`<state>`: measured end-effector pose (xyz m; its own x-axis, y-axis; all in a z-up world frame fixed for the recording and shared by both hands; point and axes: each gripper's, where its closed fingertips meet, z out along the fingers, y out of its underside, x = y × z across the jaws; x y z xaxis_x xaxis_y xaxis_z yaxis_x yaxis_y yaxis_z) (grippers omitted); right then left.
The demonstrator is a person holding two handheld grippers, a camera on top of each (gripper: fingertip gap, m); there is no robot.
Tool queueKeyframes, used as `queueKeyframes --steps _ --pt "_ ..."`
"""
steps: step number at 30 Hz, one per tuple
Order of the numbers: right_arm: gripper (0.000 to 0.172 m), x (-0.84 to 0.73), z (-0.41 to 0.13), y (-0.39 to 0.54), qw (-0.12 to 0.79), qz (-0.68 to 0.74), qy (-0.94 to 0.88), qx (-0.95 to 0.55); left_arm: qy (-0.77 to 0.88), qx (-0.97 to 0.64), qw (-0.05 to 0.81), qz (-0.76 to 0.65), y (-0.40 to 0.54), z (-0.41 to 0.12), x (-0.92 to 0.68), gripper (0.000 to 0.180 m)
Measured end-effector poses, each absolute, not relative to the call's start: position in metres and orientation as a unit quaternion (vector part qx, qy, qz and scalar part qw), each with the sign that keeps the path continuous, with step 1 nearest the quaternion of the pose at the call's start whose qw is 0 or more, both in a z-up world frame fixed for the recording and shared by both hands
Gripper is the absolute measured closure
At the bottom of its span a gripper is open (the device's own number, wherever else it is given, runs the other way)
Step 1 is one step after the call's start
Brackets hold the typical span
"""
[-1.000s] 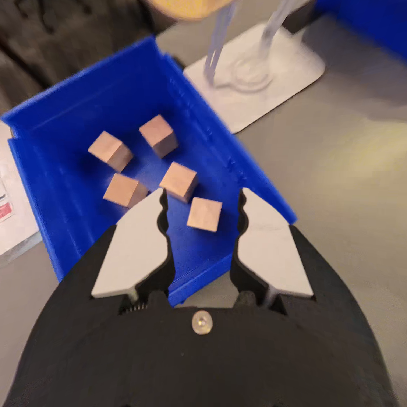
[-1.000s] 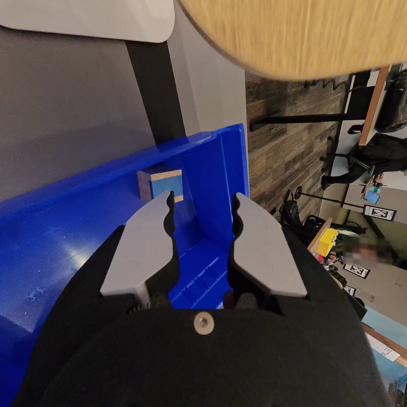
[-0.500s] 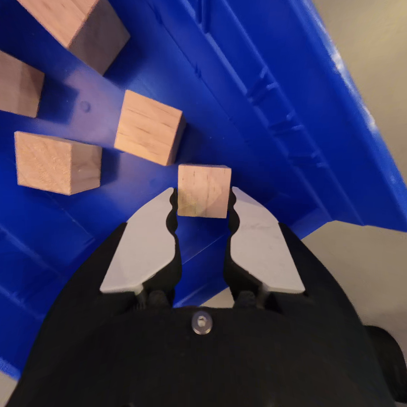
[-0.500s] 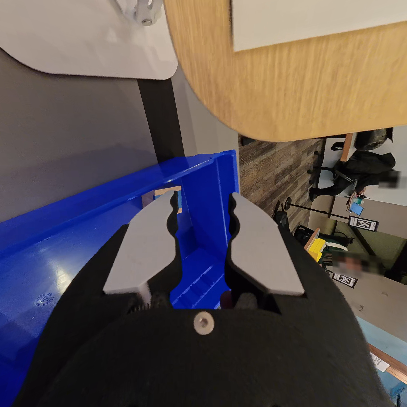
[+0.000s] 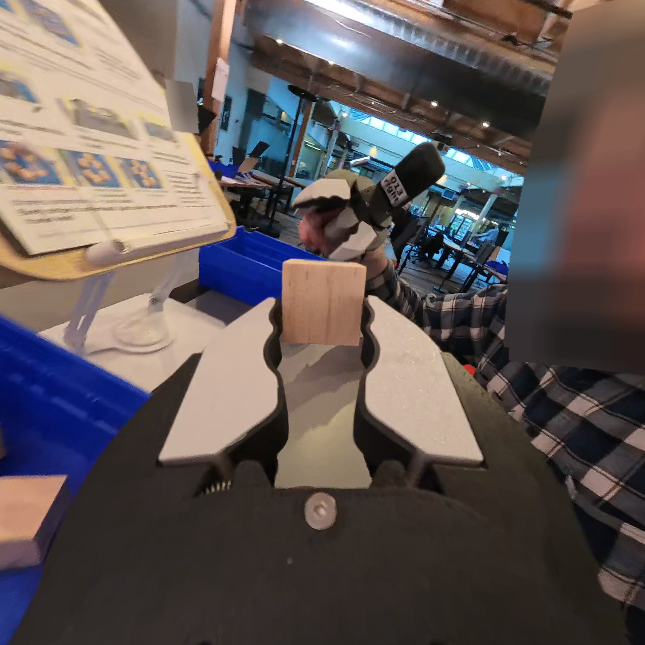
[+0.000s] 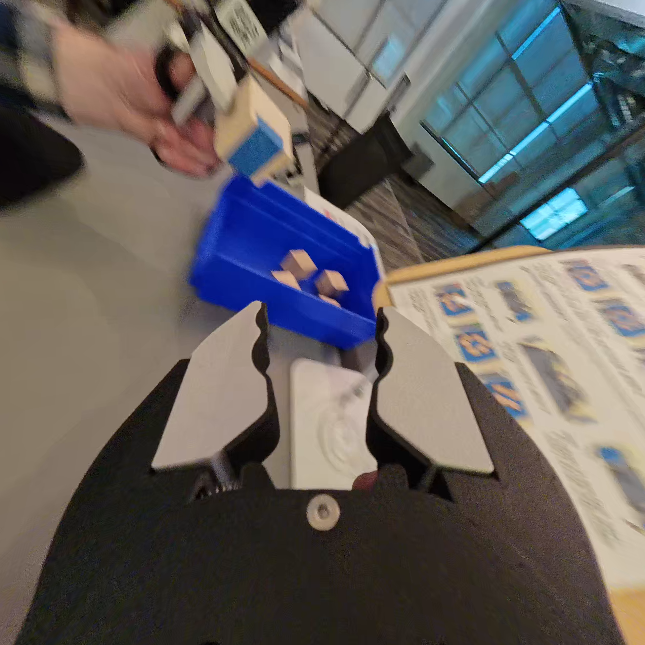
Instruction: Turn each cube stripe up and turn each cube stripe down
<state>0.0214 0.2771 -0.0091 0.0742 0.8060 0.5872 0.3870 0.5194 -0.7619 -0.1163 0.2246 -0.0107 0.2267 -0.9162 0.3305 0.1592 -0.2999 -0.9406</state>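
Blue bin holding four wooden cubes, second blue bin

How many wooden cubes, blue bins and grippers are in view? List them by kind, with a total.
Wooden cubes: 5, one held, four in a bin
Blue bins: 2
Grippers: 2, left gripper, right gripper
Total: 9
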Motion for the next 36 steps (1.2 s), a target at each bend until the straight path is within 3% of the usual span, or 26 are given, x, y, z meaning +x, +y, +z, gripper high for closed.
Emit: queueKeyframes --steps 6,13,21,28,32,36 --pt "0.101 -0.029 -0.02 0.218 0.532 0.345 -0.627 -0.453 0.361 -0.568 0.496 -0.548 0.203 -0.007 -0.058 0.138" --pt "0.112 -0.02 -0.004 0.217 0.704 0.092 -0.642 -0.288 0.332 -0.548 0.434 -0.633 0.194 -0.002 -0.025 0.138" --pt "0.127 -0.025 -0.019 0.207 0.695 0.012 -0.678 -0.237 0.309 -0.548 0.401 -0.666 0.197 -0.015 -0.016 0.137" --pt "0.127 0.02 -0.008 0.254 0.617 -0.025 -0.722 -0.311 0.316 -0.584 0.437 -0.607 0.205 -0.019 -0.027 0.132" --pt "0.127 0.125 -0.013 0.34 0.506 -0.12 -0.719 -0.462 0.317 -0.615 0.459 -0.557 0.21 -0.027 -0.051 0.14" --pt "0.127 0.248 -0.055 0.41 0.367 -0.2 -0.663 -0.621 0.306 -0.634 0.457 -0.544 0.211 -0.037 -0.069 0.143"
